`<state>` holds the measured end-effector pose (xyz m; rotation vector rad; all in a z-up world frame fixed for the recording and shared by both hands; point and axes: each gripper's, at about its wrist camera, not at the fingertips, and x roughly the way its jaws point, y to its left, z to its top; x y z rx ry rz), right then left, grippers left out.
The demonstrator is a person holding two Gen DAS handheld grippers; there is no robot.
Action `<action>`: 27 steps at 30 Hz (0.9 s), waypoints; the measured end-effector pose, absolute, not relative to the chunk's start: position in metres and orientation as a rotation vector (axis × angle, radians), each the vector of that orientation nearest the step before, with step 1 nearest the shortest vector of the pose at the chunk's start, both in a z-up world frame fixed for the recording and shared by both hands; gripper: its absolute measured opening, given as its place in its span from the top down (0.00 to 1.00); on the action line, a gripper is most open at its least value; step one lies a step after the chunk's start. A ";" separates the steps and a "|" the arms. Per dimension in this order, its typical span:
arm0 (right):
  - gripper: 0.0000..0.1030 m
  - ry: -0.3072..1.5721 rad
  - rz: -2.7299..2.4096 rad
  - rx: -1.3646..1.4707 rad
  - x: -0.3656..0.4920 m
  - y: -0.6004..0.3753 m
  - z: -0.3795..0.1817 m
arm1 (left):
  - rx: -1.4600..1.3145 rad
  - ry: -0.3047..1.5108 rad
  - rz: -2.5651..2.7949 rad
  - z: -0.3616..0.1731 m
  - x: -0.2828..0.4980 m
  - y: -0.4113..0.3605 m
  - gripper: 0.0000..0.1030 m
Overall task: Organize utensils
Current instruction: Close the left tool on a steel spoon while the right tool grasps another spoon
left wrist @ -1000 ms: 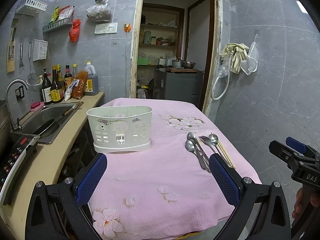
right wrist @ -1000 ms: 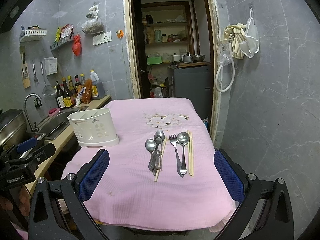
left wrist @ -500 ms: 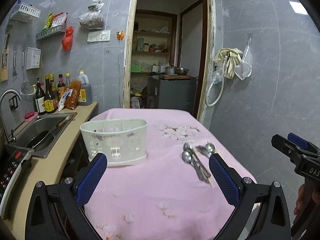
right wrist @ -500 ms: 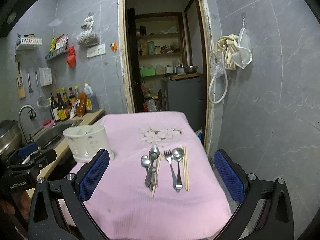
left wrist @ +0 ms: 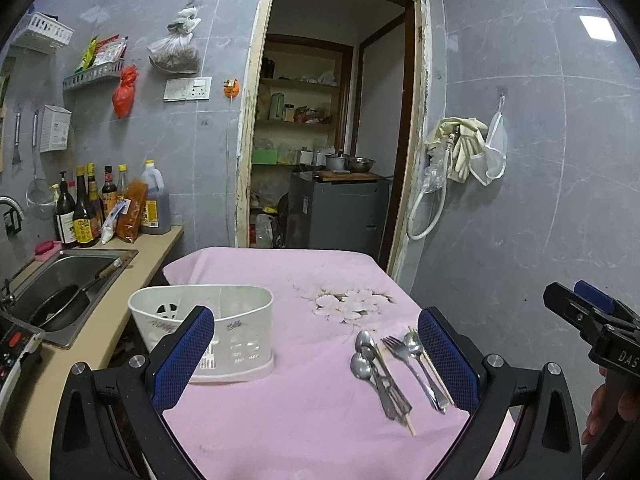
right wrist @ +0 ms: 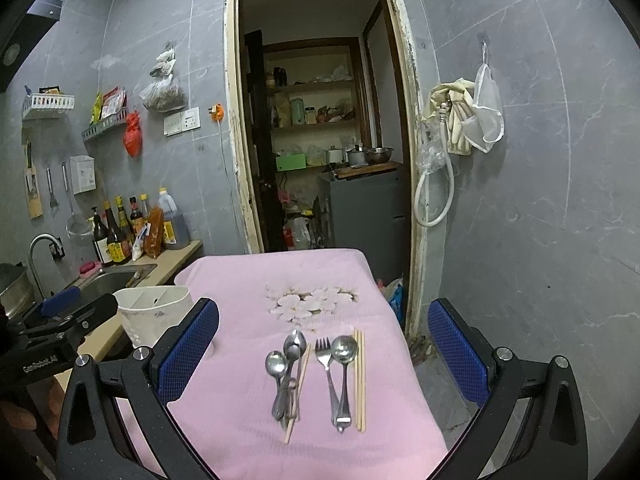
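Note:
Metal spoons (right wrist: 280,376), a fork (right wrist: 326,368), a round-bowled spoon (right wrist: 345,354) and wooden chopsticks (right wrist: 359,380) lie in a row on the pink tablecloth (right wrist: 248,288). The same spoons (left wrist: 368,356) and fork (left wrist: 400,354) show in the left wrist view. A white utensil holder (left wrist: 224,320), also holder (right wrist: 154,312), stands upright on the cloth's left side. My left gripper (left wrist: 316,356) is open above the table's near edge, holder behind its left finger. My right gripper (right wrist: 322,356) is open, with the utensils lying between and beyond its fingers. Neither holds anything.
A counter on the left carries a sink (left wrist: 60,280) with a pan, sauce bottles (left wrist: 86,212) and a cooker panel (left wrist: 16,340). An open doorway (left wrist: 332,140) lies behind the table, grey tiled wall to the right. A hand (left wrist: 608,404) holds the right gripper.
Both cameras have tilted upward and drawn slightly back, so table and utensils sit lower in view. Utensils and holder have not moved. Both grippers stay open.

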<state>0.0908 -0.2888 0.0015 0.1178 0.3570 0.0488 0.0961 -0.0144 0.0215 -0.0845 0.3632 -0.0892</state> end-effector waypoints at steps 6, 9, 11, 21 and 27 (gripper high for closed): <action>0.01 0.419 0.093 0.129 0.134 -0.306 -0.014 | -0.080 0.409 -0.089 0.013 0.132 -0.030 0.00; 0.05 0.468 0.123 0.142 0.159 -0.317 -0.027 | -0.088 0.451 -0.092 0.003 0.151 -0.038 0.00; 0.09 0.504 0.144 0.143 0.178 -0.324 -0.037 | -0.101 0.481 -0.096 -0.004 0.165 -0.044 0.00; 0.48 0.702 0.269 0.135 0.249 -0.329 -0.102 | -0.137 0.658 -0.120 -0.055 0.227 -0.062 0.15; 0.66 0.834 0.351 0.126 0.289 -0.324 -0.145 | -0.187 0.797 -0.161 -0.094 0.259 -0.067 0.34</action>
